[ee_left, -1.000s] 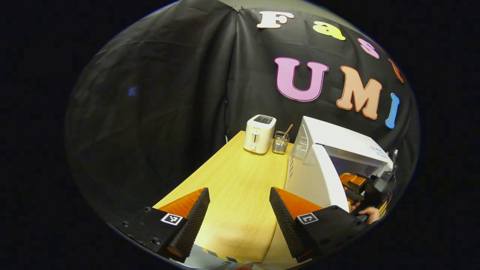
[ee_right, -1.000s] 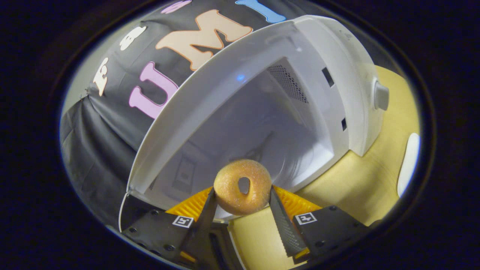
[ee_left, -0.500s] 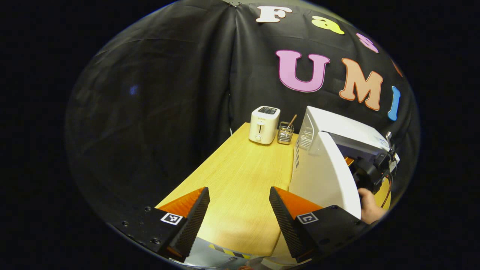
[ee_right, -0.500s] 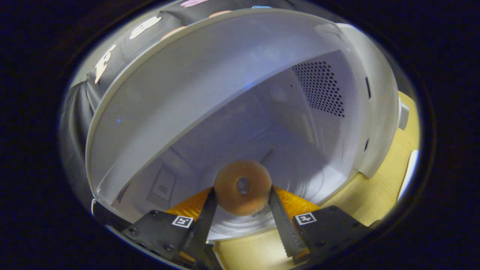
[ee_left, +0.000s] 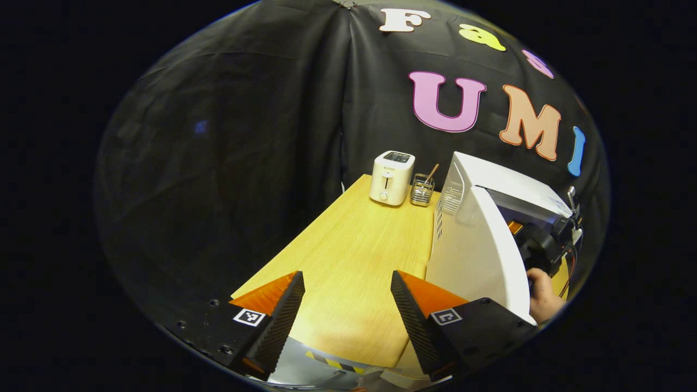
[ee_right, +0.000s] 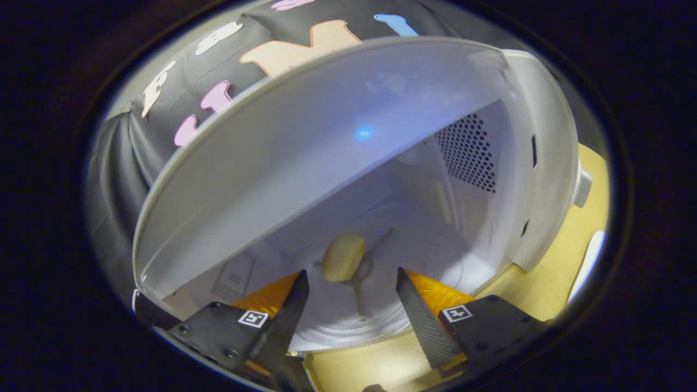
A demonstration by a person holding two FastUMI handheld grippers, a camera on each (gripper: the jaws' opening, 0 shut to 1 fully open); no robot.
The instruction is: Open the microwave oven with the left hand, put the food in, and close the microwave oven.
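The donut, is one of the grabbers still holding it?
No. The donut sits inside the microwave, free of the open right gripper. The left gripper is open too, over the table.

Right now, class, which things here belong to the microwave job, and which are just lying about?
Job:
- microwave oven, its door open
- doughnut inside the oven
- right claw, open at the oven's mouth
- left claw, open over the table

Lying about:
- toaster
- wire basket
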